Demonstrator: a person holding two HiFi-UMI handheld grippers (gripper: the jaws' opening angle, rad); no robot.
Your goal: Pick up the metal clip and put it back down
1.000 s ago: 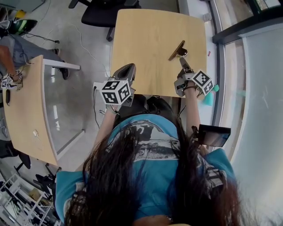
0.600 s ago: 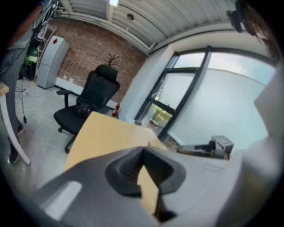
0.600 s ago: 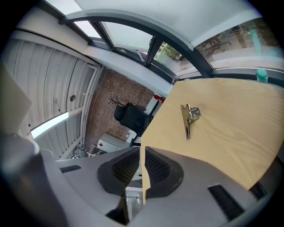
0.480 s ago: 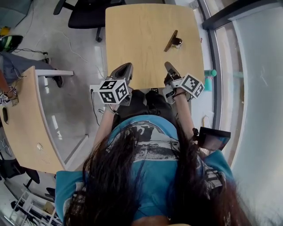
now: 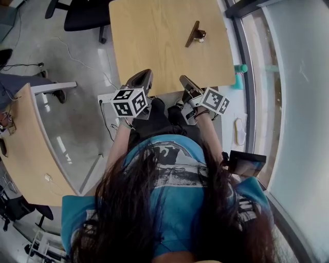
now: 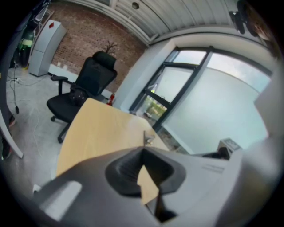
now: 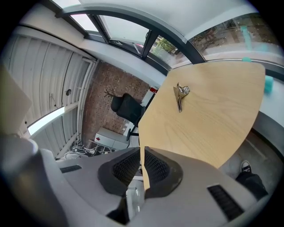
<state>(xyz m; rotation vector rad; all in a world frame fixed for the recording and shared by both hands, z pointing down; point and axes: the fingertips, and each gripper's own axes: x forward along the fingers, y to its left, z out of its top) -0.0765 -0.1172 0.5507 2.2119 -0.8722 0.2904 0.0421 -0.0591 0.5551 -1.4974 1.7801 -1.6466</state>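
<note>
The metal clip [image 5: 196,34] lies by itself on the far right part of the light wooden table [image 5: 154,46]. It shows small in the left gripper view [image 6: 147,138] and clearer in the right gripper view [image 7: 180,95]. Both grippers hover at the table's near edge, well short of the clip. My left gripper [image 5: 144,78] has its jaws together with nothing in them [image 6: 143,150]. My right gripper [image 5: 184,81] is closing; only a thin slit is left between its jaws [image 7: 142,153] and nothing is held.
A black office chair [image 5: 82,13] stands beyond the table's far left corner. A second wooden desk [image 5: 25,149] is at the left. A teal bottle [image 5: 239,72] and glass wall [image 5: 288,77] run along the right. A dark device [image 5: 247,162] sits at the person's hip.
The right gripper has drawn back from the clip to the table's near edge and its jaws have come together. The clip stays on the table. The left gripper has hardly moved.
</note>
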